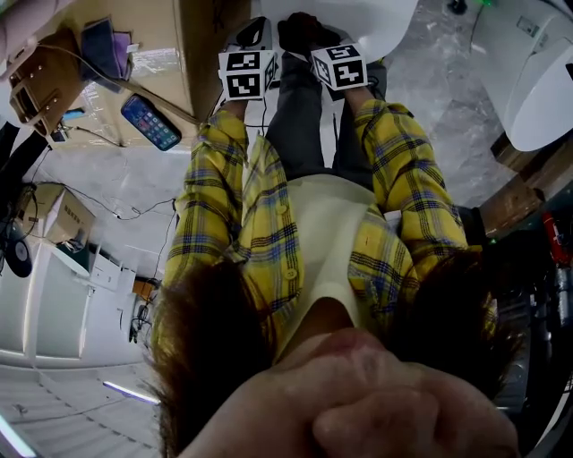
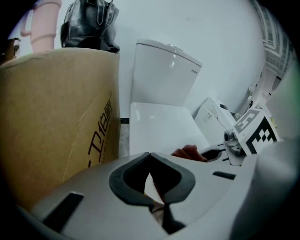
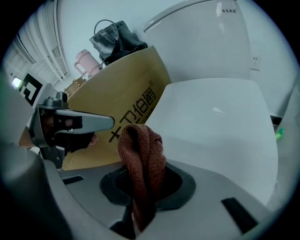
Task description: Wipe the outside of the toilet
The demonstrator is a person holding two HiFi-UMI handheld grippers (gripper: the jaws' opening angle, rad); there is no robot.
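Note:
The white toilet stands ahead with its lid down and its tank against the wall. A brown cloth hangs bunched out of my right gripper, which is shut on it just in front of the lid. My left gripper is shut with nothing in it, close beside the right one and facing the toilet's front. In the head view both marker cubes, left and right, sit side by side at the toilet's edge; the jaws themselves are hard to see there.
A tall cardboard box stands tight against the toilet's left side, carrying a black bag and a pink flask. A phone lies on a box. Another white fixture is to the right. Cables trail on the floor.

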